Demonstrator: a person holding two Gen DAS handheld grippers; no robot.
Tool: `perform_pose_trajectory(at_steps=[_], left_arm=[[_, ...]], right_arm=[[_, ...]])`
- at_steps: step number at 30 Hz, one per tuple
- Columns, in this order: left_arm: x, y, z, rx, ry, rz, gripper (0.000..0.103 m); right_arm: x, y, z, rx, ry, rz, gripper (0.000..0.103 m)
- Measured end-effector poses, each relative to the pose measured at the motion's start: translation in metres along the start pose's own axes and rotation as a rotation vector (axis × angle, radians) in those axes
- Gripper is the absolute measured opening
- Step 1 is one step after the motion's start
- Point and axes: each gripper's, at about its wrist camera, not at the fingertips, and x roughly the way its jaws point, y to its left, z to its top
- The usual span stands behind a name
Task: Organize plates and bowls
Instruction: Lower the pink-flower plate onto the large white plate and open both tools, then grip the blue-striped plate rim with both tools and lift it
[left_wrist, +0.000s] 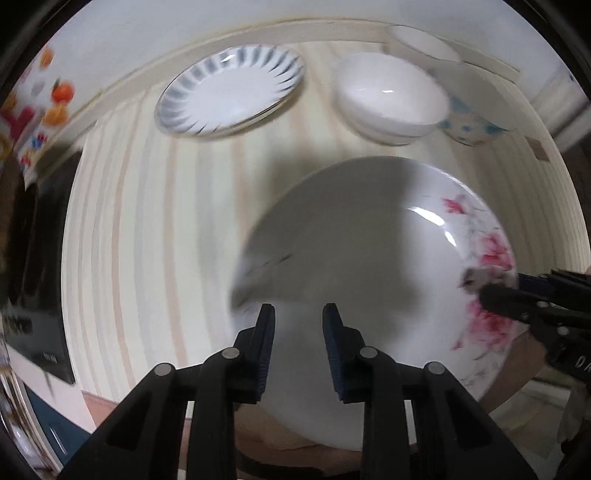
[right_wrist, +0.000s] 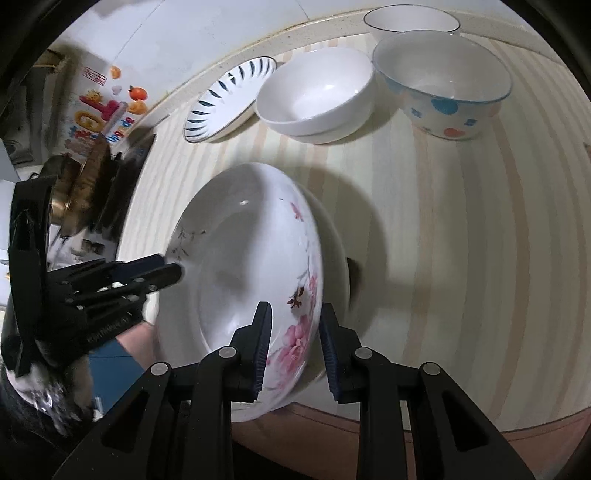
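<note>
My right tongs (right_wrist: 293, 343) clamp the flowered plate's (right_wrist: 240, 266) rim; my left tongs (right_wrist: 173, 271) pinch its opposite edge

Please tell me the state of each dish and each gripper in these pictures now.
floral plate: tilted, held at its rim
right gripper: shut on floral plate
left gripper: at the plate's other rim, grip unclear
striped plate: lying flat
white bowls: stacked, upright, empty
dotted bowl: upright, empty
far bowl: upright
</note>
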Motion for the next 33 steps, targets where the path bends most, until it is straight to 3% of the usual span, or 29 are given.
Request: perform_pose_trajectory(at_steps=[9, 21, 28, 33], left_arm=[[0.005, -0.019, -0.002, 0.044, 0.013, -0.001, 0.024], [0.012, 0.002, 0.005, 0.003, 0.031, -0.015, 0.024], [-0.005, 0.038, 0.022, -0.068, 0.009, -0.054, 0.024], [-0.034, 0.099, 0.069, -0.176, -0.078, -0.079, 0.028]], right_arm=[[0.010, 0.002, -0.003, -0.016, 0.025, -0.028, 0.027], [0.013, 0.001, 0.002, 0.047, 0.066, -0.031, 0.028], [-0.006, -0.002, 0.016, 0.084, 0.074, -0.088, 0.030], [-0.047, 0.020, 0.067, 0.096, -0.033, -0.077, 0.032]])
